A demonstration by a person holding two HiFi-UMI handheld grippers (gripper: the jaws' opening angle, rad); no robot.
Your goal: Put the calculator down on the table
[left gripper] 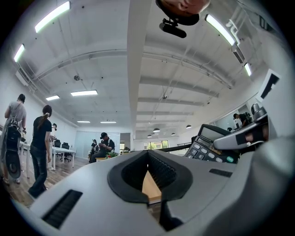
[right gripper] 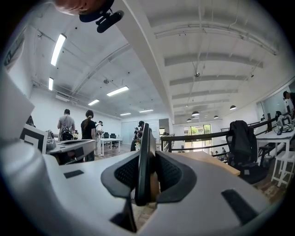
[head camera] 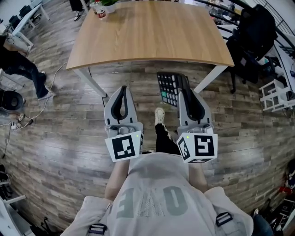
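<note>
Closest to you, the left tool (head camera: 123, 88) has its tips together with only a small gap behind them, and nothing is in it. It hangs idle over the floor (head camera: 69, 120), beside your shoe (head camera: 159, 115).

The right tool (head camera: 183, 92) has its jaws closed on the calculator (head camera: 169, 87). In the right gripper view it shows as a dark slab on edge (right gripper: 144, 161) with a pad against each face. From the left gripper view you can see its keys and display (left gripper: 209, 145), so the key face looks toward your left. The grip looks firm, with most of the body standing out past the tips.

The calculator is in the air, over the floor just short of the near edge of the surface (head camera: 152, 37) and close to its right leg. So this looks like the carrying stage: nothing has been set down yet.

Next you need to bring the right tool forward past that edge and over bare wood. Because the slab stands on edge, you will probably have to roll your wrist so its back faces down. Then lower it until it rests, and only then open the jaws. The near and middle wood is bare. At the far edge stands a pot (head camera: 109, 4), and a chair (head camera: 253, 32) draped in dark cloth is off to the right, both well out of your way.
</note>
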